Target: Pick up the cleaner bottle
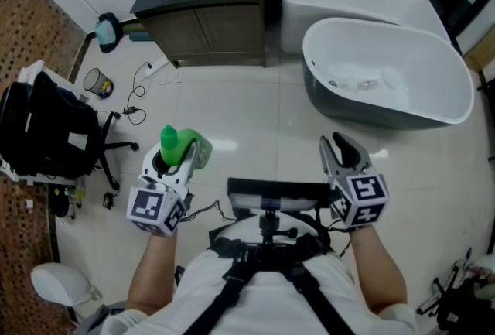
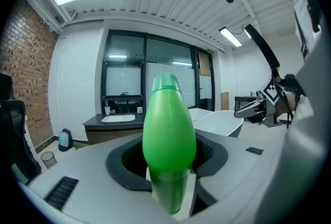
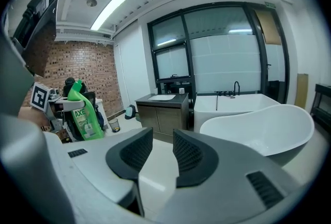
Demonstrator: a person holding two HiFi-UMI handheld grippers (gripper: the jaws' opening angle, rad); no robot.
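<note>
The left gripper [image 1: 176,165], at the lower left of the head view, has its jaws clamped on the green cleaner bottle [image 1: 179,143], which it holds above the floor [image 1: 255,117]. The right gripper [image 1: 343,146], at the lower right, is empty, its jaws a narrow gap apart.

Head view steeply down, gripper views forward, all sharing bathtub [image 1: 421,82]

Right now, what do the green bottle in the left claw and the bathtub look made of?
Green bottle: likely plastic, smooth with a soft sheen. Bathtub: glossy white inside, grey outside; acrylic or ceramic, cannot tell which.
</note>
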